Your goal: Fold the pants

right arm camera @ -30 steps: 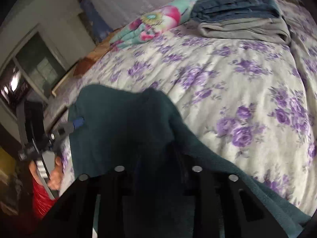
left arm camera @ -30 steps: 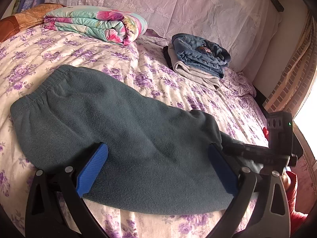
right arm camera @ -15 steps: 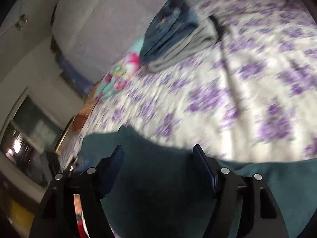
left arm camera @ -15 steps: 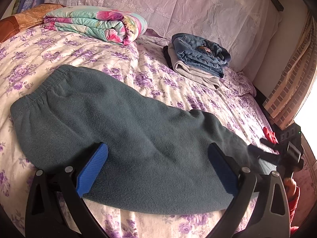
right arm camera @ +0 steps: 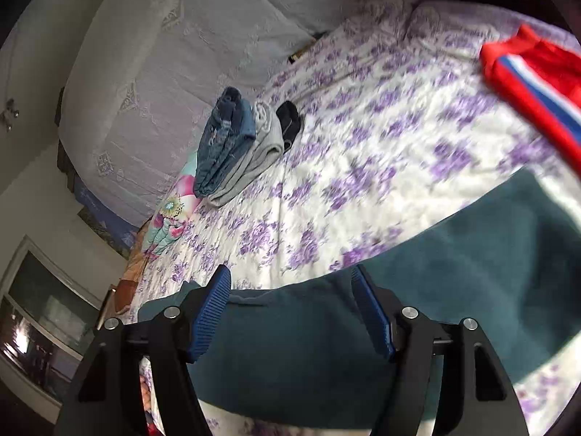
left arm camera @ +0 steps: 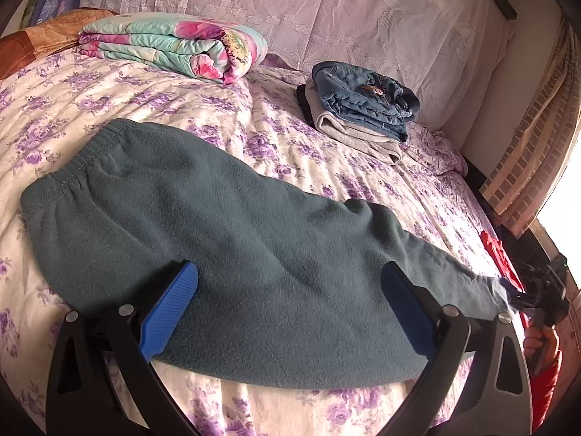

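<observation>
Dark teal fleece pants (left arm camera: 225,232) lie flat across the bed, folded lengthwise, waistband at the left and legs running to the right edge. My left gripper (left arm camera: 290,309) is open and hovers over the near edge of the pants' middle. My right gripper (right arm camera: 290,312) is open over the leg part of the pants (right arm camera: 454,290), holding nothing. In the left wrist view the right gripper (left arm camera: 537,294) shows at the far right, beyond the leg ends.
The bed has a purple-flowered sheet (left arm camera: 152,94). A folded floral quilt (left arm camera: 170,43) lies at the back left. A stack of folded jeans and grey clothes (left arm camera: 363,109) sits at the back. A red garment (right arm camera: 537,72) lies near the bed's right edge.
My right gripper let go of the pant leg, opened, and swung out to the right past the leg ends. The leg now lies flat. My left gripper has stayed still.
</observation>
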Motion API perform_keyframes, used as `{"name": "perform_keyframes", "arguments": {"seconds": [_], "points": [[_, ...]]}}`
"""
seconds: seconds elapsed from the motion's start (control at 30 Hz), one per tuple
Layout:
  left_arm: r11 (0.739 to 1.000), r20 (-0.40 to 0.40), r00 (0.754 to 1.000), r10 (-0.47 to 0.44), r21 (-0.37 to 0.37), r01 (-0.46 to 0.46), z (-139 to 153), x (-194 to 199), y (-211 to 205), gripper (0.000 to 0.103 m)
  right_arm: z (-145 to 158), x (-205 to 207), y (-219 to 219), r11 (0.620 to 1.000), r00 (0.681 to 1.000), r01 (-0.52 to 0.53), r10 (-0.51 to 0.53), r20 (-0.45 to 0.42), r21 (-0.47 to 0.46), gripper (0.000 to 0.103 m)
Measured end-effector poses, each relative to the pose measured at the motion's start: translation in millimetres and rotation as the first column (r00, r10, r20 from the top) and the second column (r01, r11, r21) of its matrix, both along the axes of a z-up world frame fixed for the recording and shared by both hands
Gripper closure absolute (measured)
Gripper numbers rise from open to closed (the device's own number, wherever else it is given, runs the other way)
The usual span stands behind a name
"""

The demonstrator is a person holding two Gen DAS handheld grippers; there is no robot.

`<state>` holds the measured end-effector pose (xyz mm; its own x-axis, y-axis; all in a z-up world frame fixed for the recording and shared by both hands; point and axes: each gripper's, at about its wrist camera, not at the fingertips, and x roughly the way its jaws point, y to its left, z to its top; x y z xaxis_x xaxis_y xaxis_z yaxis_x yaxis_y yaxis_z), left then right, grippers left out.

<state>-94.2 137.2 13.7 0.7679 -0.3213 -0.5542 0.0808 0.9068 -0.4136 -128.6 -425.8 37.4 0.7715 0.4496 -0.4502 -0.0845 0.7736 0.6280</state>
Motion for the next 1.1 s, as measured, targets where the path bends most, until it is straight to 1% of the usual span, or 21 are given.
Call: {"name": "perform_keyframes", "arguments": {"seconds": [0.07, 0.1, 0.13, 0.17, 0.27, 0.33, 0.37, 0.4, 0.47, 0.5, 0.53, 0.67, 0.7, 0.73, 0.77, 0.8, 0.87, 0.93, 0.97, 1.07, 1.1], "points": [[1.0, 0.003, 1.0, 0.0, -0.007, 0.0, 0, -1, 0, 0.005, 10, -25, -23, 0.998, 0.999, 0.048, -0.048, 0.005, -0.039, 0.033], [1.0, 0.004, 1.0, 0.0, -0.008, 0.0, 0, -1, 0, 0.005, 11, -38, -36, 0.995, 0.997, 0.083, -0.083, -0.007, -0.048, 0.031], [1.0, 0.005, 1.0, 0.0, -0.009, 0.0, 0, -1, 0, 0.005, 9, -49, -48, 0.992, 0.993, 0.116, -0.117, -0.031, -0.047, 0.027], [1.0, 0.006, 1.0, 0.001, -0.01, -0.001, 0, -1, 0, 0.005, 3, -56, -61, 0.989, 0.988, 0.141, -0.143, -0.058, -0.038, 0.026], [1.0, 0.005, 1.0, 0.001, -0.009, -0.001, 1, -1, -1, 0.005, -24, -66, -88, 0.979, 0.97, 0.199, -0.193, -0.147, 0.031, 0.025], [1.0, 0.005, 1.0, 0.001, -0.009, -0.001, 1, -2, -1, 0.005, -42, -62, -98, 0.972, 0.956, 0.225, -0.207, -0.206, 0.068, 0.024], [1.0, 0.005, 1.0, 0.001, -0.009, -0.001, 1, -2, 0, 0.005, -49, -56, -99, 0.971, 0.955, 0.225, -0.203, -0.216, 0.08, 0.023], [1.0, 0.005, 1.0, 0.001, -0.008, -0.001, 1, -2, -1, 0.005, -51, -52, -100, 0.971, 0.957, 0.224, -0.203, -0.208, 0.084, 0.023], [1.0, 0.007, 1.0, 0.001, -0.01, -0.001, 1, -2, 0, 0.005, -49, -43, -100, 0.97, 0.963, 0.218, -0.196, -0.186, 0.105, 0.012], [1.0, 0.008, 1.0, 0.002, -0.011, -0.001, 1, -2, 0, 0.005, -47, -39, -99, 0.969, 0.964, 0.218, -0.195, -0.179, 0.117, 0.01], [1.0, 0.012, 1.0, 0.002, -0.015, -0.002, 0, -3, 1, 0.005, -48, -32, -99, 0.969, 0.965, 0.219, -0.198, -0.173, 0.114, 0.009], [1.0, 0.02, 1.0, 0.002, -0.031, -0.001, 0, -5, 3, 0.005, -47, -17, -101, 0.973, 0.969, 0.218, -0.206, -0.133, 0.078, 0.01], [1.0, 0.022, 1.0, 0.001, -0.031, -0.001, 0, -5, 4, 0.005, -46, -17, -101, 0.973, 0.969, 0.223, -0.215, -0.118, 0.061, 0.012], [1.0, 0.023, 1.0, 0.002, -0.031, -0.001, 0, -6, 4, 0.005, -45, -20, -100, 0.97, 0.966, 0.241, -0.237, -0.105, 0.03, 0.025], [1.0, 0.024, 1.0, 0.001, -0.031, -0.001, 0, -7, 4, 0.005, -48, -22, -100, 0.967, 0.962, 0.255, -0.254, -0.1, 0.0, 0.044], [0.999, 0.027, 1.0, 0.001, -0.032, 0.0, 0, -8, 4, 0.005, -52, -24, -100, 0.964, 0.959, 0.265, -0.266, -0.096, -0.023, 0.054], [0.999, 0.031, 1.0, 0.001, -0.036, 0.0, 0, -10, 4, 0.005, -60, -31, -106, 0.957, 0.954, 0.288, -0.29, -0.079, -0.04, 0.086], [0.999, 0.033, 0.999, 0.0, -0.041, 0.001, 0, -11, 4, 0.005, -67, -35, -115, 0.959, 0.957, 0.284, -0.282, -0.07, 0.013, 0.094], [0.999, 0.035, 0.999, 0.002, -0.044, 0.0, 0, -13, 5, 0.005, -66, -36, -115, 0.959, 0.958, 0.281, -0.28, -0.063, 0.017, 0.095], [0.998, 0.043, 0.999, 0.001, -0.063, 0.002, 0, -25, 10, 0.005, -60, -37, -107, 0.952, 0.951, 0.303, -0.305, -0.05, -0.038, 0.095], [0.998, 0.05, 0.999, 0.005, -0.061, -0.002, 1, -34, 13, 0.005, -58, -38, -106, 0.95, 0.949, 0.311, -0.312, -0.045, -0.039, 0.095]]}}
